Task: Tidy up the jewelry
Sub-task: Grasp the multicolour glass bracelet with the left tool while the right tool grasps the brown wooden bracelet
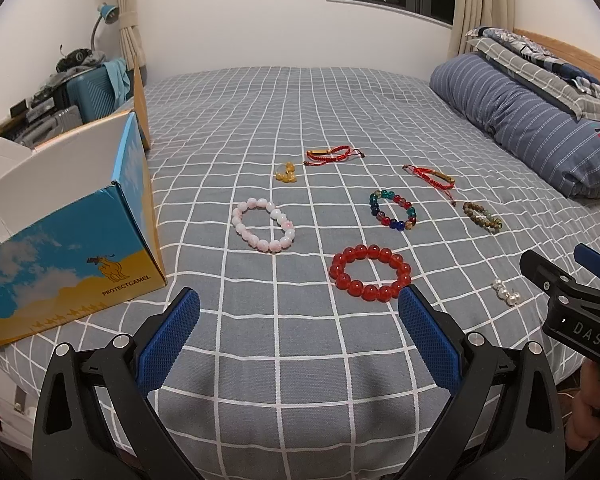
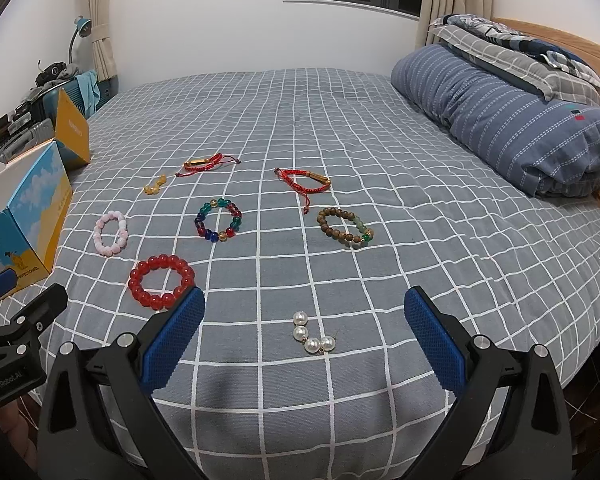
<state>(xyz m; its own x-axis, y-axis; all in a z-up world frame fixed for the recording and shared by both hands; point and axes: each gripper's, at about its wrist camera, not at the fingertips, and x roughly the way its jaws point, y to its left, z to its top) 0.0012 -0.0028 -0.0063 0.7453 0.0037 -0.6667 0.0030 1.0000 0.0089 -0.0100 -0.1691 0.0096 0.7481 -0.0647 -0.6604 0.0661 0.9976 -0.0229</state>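
Scene: a bed [image 1: 300,120] under a grey checked cover, jewelry laid out on it, both grippers held above the near edge.

At far left stands an open blue-and-yellow cardboard box [image 1: 80,248], flaps raised, just beside the jewelry; its interior cannot be seen.

Items, left to right:
- Pink bead bracelet [image 1: 263,225], lying flat as an open ring, nearest the box.
- Yellow bead cluster [image 1: 286,173], bunched; in the right wrist view its long axis runs from near-left to far-right.
- Red cord bracelet with gold tube [image 1: 332,155], farthest item, long axis left to right, cord tails trailing right.
- Large red bead bracelet [image 1: 370,278], flat ring, nearest of the rings.
- Multicoloured glass bead bracelet [image 1: 393,211], flat ring, centre.
- Second red cord bracelet [image 1: 432,178], tube angled from far-left to near-right, one tail pointing toward the near edge.
- Brown wooden bead bracelet [image 2: 345,227], flat ring with a few green beads on its right side.
- Pearl earrings [image 2: 314,336], a short row bent into an L, well apart from the rings and closest to the near edge.

Left gripper [image 1: 299,334]: jaws wide apart, nothing between them, the red bead bracelet just beyond the right pad.

Right gripper [image 2: 304,334]: jaws wide apart, empty, with the pearls on the cover between the pads.

View differences: the left wrist view shows the person's fingers [image 1: 588,408] under the right gripper's body; the right wrist view shows the wooden bracelet as a full ring, foreshortened in the other view.
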